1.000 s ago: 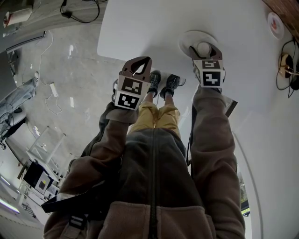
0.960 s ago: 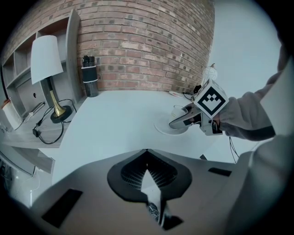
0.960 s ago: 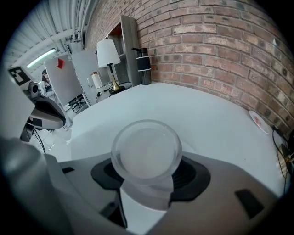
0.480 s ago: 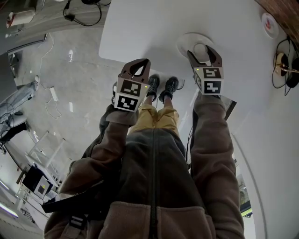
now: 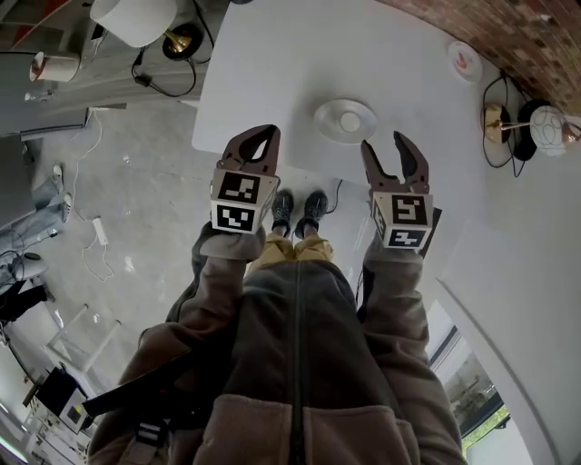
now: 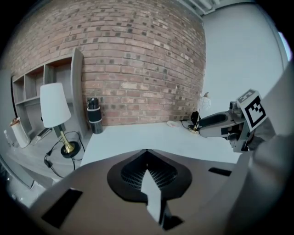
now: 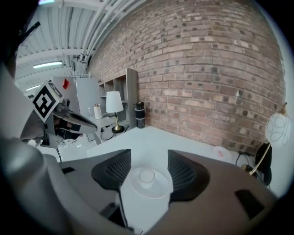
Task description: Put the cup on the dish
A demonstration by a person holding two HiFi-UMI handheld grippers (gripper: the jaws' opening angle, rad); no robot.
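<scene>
White cup (image 5: pixel 349 120) stands on the dish (image 5: pixel 326 124) (atop the table (image 5: pixel 272 64))

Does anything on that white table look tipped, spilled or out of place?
Nothing stands out: the cup sits upright, centred on the dish, on the white table, and no spill shows.

The lamp (image 5: pixel 136 16) is cut off by the head view's top edge. The red mark on the disc (image 5: pixel 463 60) by the table's (image 5: pixel 272 64) far right corner is too small to read. The right gripper (image 5: pixel 385 143) and sleeve (image 5: pixel 399 300) hide part of the table's near edge.
</scene>
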